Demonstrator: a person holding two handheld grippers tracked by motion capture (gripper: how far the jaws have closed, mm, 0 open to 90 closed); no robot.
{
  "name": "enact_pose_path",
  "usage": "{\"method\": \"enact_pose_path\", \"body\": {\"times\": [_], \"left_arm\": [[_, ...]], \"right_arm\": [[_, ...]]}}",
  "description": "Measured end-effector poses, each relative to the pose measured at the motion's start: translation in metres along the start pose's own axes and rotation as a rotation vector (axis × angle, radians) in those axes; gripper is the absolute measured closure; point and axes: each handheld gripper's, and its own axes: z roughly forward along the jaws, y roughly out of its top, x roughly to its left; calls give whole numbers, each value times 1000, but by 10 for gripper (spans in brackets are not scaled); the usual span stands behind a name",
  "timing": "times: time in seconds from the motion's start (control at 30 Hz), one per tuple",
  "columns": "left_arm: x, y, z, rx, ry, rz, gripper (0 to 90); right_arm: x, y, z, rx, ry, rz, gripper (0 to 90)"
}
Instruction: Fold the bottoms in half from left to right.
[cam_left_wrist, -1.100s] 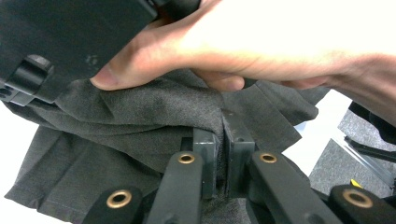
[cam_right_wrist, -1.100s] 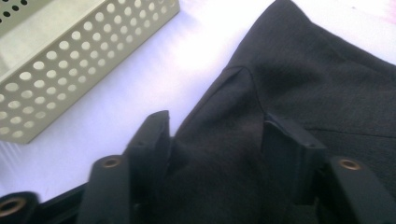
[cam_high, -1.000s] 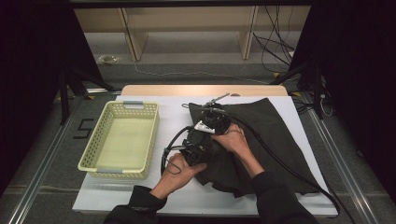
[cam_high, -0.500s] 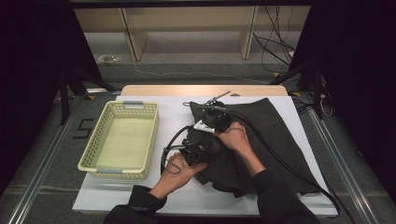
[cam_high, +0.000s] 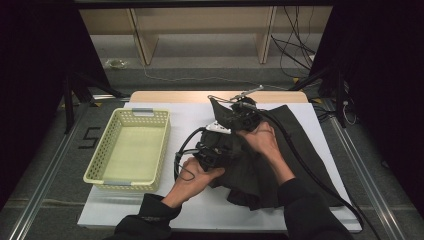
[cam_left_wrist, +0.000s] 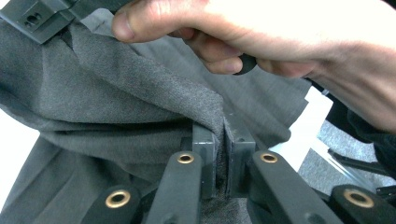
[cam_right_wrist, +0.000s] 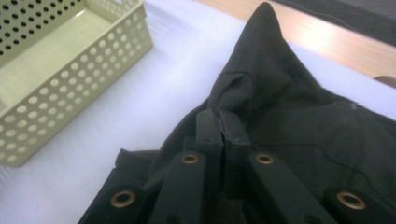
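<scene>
dark grey cloth (cam_high: 280, 150) lies crumpled across the middle and right of the white table (cam_high: 190, 120), and we have it pinched in two places, which looks like the start of a fold or a lift toward the basket. our left gripper (cam_left_wrist: 223, 154), on the near side, has its jaws clenched on a raised ridge of the fabric, pads pressed together with the weave squeezed between them; our guess is that it anchors that edge while the other hand works. our right gripper (cam_right_wrist: 223, 128), farther from us, has just been closing and now bites a peaked fold of the same cloth, pulling it up into a point so the layer comes free of the table. our right hand (cam_left_wrist: 280, 42) crosses above the left jaws. at the left stands a pale yellow perforated basket (cam_high: 150, 137), with nothing in it, well apart from the cloth, likely where the cloth will go. beyond the table's wooden far edge (cam_high: 170, 96) we see a grey floor, loose cables (cam_high: 295, 55), shelving legs and black curtains on both sides.
</scene>
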Motion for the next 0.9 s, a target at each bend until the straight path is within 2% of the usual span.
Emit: {"method": "enact_pose_path", "body": {"times": [0.07, 0.33, 0.5, 0.6, 0.9], "left_arm": [[-2, 4, 1, -7, -7, 7, 846], [-10, 23, 10, -44, -61, -10, 847], [-16, 32, 22, -45, -87, -5, 850], [-18, 37, 28, -48, -107, -15, 851], [-27, 50, 45, -51, -135, -20, 850]], "right_arm": [[-5, 1, -7, -11, -8, 10, 886], [-25, -3, -25, -33, -37, 43, 887], [-40, -8, -36, -49, -56, 67, 887], [-50, -12, -43, -54, -69, 91, 888], [-77, -22, -65, -74, -115, 141, 889]]}}
